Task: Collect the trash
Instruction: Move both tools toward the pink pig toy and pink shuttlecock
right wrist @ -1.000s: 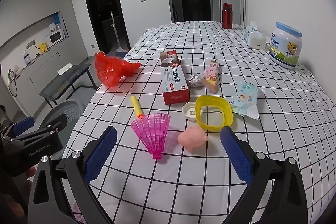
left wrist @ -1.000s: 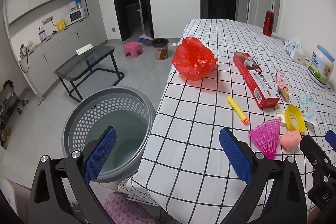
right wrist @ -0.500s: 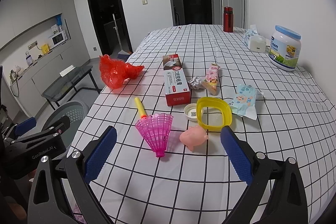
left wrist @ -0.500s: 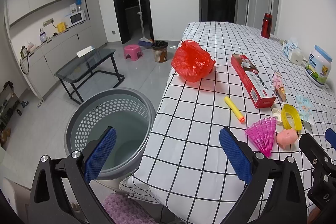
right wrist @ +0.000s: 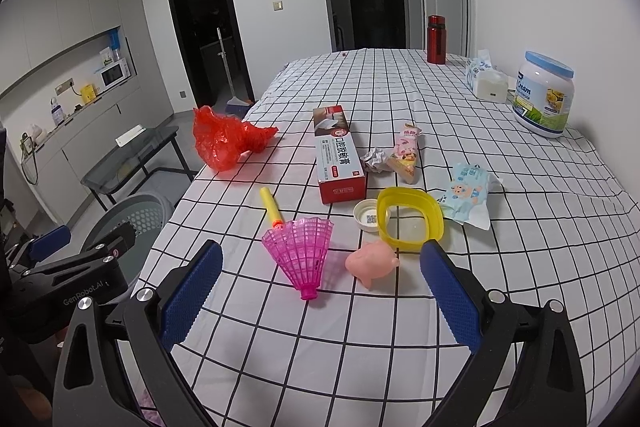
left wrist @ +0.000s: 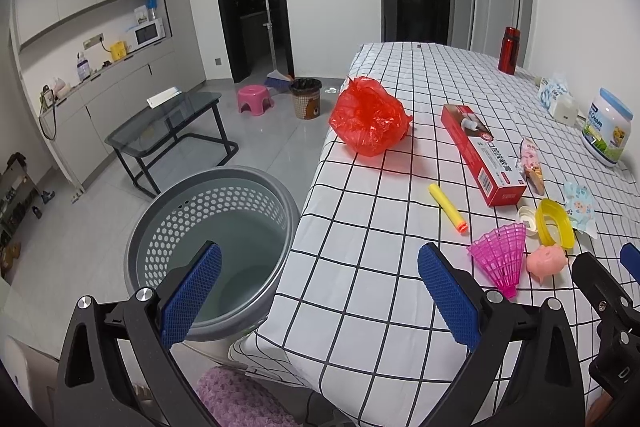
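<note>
With both tools held wide and nothing between the blue pads, no pick has begun. Right gripper (right wrist: 318, 291) hangs over the near edge of the checked table (right wrist: 400, 367), jaws spread; left gripper (left wrist: 318, 295) is likewise spread, straddling the table's corner and the grey perforated basket (left wrist: 276, 187) on the floor beside it.

Risks, as judged:
- Sorting error. Just ahead of the right gripper lie a pink shuttlecock (right wrist: 302, 253), a pink pig toy (right wrist: 372, 261), a yellow container (right wrist: 410, 219) and a white cap (right wrist: 366, 215) touching it. These may not be trash; a grab at the nearest item could bin the wrong thing.
- Thin, limp items. Red plastic bag (right wrist: 222, 139) near the table's left edge will likely deform and slip from a shallow pinch, or get nudged off the edge.
- Crumpled paper ball (right wrist: 374, 159) sits wedged between the red box (right wrist: 340, 157) and a pink snack wrapper (right wrist: 408, 157); a wide approach could drag its neighbours.
- Cloth may bunch under a low finger.

Appearance of trash: bag glossy, translucent, bunched; paper small, grey-white, tightly creased; wrappers, including a pale blue wrapper (right wrist: 468, 193), flat and torn. Basket appears empty.
</note>
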`<action>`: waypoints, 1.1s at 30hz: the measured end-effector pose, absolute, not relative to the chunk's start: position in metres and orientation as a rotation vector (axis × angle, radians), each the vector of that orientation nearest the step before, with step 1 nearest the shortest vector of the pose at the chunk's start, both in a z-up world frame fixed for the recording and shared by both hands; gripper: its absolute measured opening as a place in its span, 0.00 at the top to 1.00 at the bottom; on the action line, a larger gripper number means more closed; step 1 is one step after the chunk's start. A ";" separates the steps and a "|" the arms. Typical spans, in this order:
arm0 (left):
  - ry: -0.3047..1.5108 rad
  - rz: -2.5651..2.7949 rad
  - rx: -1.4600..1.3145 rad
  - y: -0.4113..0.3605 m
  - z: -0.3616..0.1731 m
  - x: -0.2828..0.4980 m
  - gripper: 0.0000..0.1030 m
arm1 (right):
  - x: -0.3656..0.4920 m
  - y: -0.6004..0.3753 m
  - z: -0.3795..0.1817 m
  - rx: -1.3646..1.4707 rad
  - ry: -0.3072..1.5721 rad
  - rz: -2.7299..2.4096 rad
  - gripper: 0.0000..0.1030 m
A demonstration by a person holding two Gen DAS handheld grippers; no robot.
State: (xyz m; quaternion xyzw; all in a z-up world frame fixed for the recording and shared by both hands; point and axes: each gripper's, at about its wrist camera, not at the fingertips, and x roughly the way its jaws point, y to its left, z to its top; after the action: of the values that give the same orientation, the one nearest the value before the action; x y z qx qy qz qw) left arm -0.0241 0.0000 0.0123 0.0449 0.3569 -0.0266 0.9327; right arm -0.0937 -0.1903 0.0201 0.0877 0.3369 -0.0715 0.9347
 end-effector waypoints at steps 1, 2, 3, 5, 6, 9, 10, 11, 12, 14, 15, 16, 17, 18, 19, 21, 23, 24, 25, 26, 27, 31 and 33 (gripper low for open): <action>0.729 -0.054 0.091 0.000 0.012 -0.025 0.06 | -0.094 -0.191 0.020 0.180 0.689 -0.145 0.08; 0.729 -0.053 0.091 0.001 0.012 -0.025 0.06 | -0.093 -0.190 0.021 0.179 0.690 -0.144 0.08; 0.728 -0.053 0.091 0.001 0.012 -0.025 0.06 | -0.093 -0.190 0.021 0.178 0.690 -0.145 0.08; 0.728 -0.053 0.093 0.001 0.012 -0.025 0.06 | -0.093 -0.190 0.021 0.179 0.688 -0.145 0.08; 0.729 -0.053 0.091 0.001 0.012 -0.025 0.06 | -0.093 -0.190 0.021 0.180 0.689 -0.145 0.08; 0.729 -0.053 0.091 0.001 0.013 -0.025 0.06 | -0.093 -0.190 0.021 0.181 0.691 -0.145 0.08; 0.729 -0.053 0.091 0.001 0.013 -0.025 0.06 | -0.093 -0.190 0.021 0.181 0.692 -0.145 0.08; 0.729 -0.053 0.092 0.001 0.013 -0.025 0.06 | -0.093 -0.190 0.021 0.181 0.691 -0.145 0.08; 0.729 -0.053 0.093 0.001 0.013 -0.025 0.06 | -0.093 -0.190 0.021 0.181 0.690 -0.145 0.08; 0.728 -0.053 0.093 0.002 0.014 -0.026 0.06 | -0.093 -0.190 0.020 0.181 0.690 -0.146 0.08; 0.728 -0.053 0.094 0.002 0.014 -0.026 0.06 | -0.092 -0.190 0.020 0.181 0.691 -0.145 0.08; 0.728 -0.053 0.092 0.002 0.013 -0.025 0.06 | -0.092 -0.190 0.020 0.181 0.691 -0.144 0.08; 0.729 -0.053 0.091 0.001 0.012 -0.025 0.06 | -0.092 -0.190 0.019 0.182 0.692 -0.144 0.08; 0.730 -0.053 0.091 0.001 0.012 -0.025 0.06 | -0.092 -0.190 0.019 0.182 0.692 -0.144 0.08; 0.729 -0.053 0.092 0.001 0.012 -0.025 0.06 | -0.092 -0.190 0.019 0.182 0.693 -0.143 0.08; 0.730 -0.053 0.092 0.002 0.013 -0.025 0.06 | -0.092 -0.190 0.018 0.181 0.693 -0.143 0.08; 0.729 -0.053 0.093 0.001 0.012 -0.025 0.06 | -0.092 -0.190 0.018 0.181 0.694 -0.143 0.08; 0.729 -0.053 0.092 0.001 0.012 -0.025 0.06 | -0.092 -0.190 0.018 0.182 0.694 -0.143 0.08; 0.729 -0.053 0.092 0.001 0.012 -0.025 0.06 | -0.091 -0.190 0.017 0.183 0.695 -0.142 0.08; 0.730 -0.053 0.091 0.002 0.012 -0.025 0.06 | -0.092 -0.189 0.017 0.183 0.695 -0.142 0.08; 0.729 -0.053 0.092 0.001 0.012 -0.025 0.06 | -0.092 -0.189 0.017 0.182 0.695 -0.142 0.08; 0.731 -0.053 0.092 0.002 0.012 -0.026 0.06 | -0.092 -0.190 0.017 0.183 0.696 -0.141 0.08; 0.732 -0.053 0.091 0.002 0.013 -0.027 0.06 | -0.091 -0.189 0.016 0.182 0.697 -0.140 0.08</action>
State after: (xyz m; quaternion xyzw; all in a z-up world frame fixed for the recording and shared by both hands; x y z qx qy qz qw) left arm -0.0265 0.0024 0.0126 0.0446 0.3576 -0.0260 0.9324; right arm -0.0913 -0.1891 0.0163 0.0892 0.3409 -0.0686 0.9334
